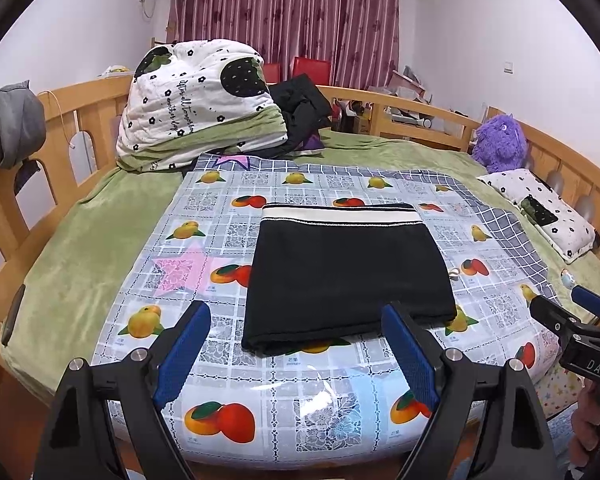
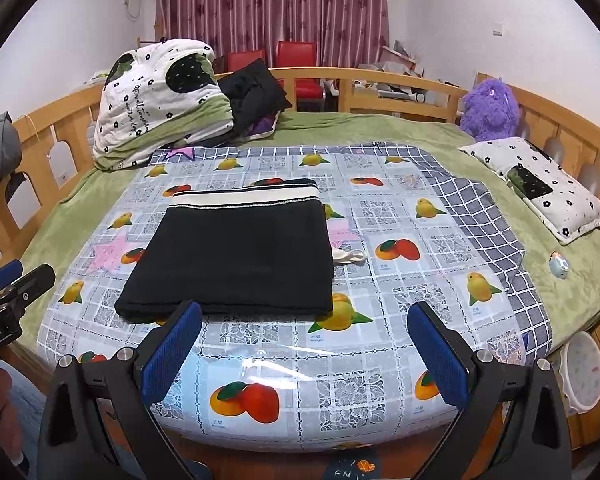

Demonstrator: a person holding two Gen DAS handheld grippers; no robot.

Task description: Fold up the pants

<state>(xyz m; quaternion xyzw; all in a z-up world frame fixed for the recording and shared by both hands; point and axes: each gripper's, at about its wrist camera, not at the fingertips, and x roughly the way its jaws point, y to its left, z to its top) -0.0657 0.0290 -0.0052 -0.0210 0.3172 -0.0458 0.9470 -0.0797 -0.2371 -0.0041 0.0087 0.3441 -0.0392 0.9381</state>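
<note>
The pants [image 1: 346, 276] lay folded on the fruit-print cloth [image 1: 308, 412] in the middle of the bed, just in front of both tongs. The L gripper [image 1: 296, 344] stood wide open w/ nothing between its blue pads [image 1: 182, 354]; the near edge of the pants was seen just beyond its tips, not touched. The R gripper [image 2: 306, 350] was also wide open and empty, w/ the pants a bit to its left. The pants made a flat black rectangle, approx. square, w/ a white band w/ black stripes at the far edge. A small white cord [image 2: 350, 257] stuck out at the right side.
</note>
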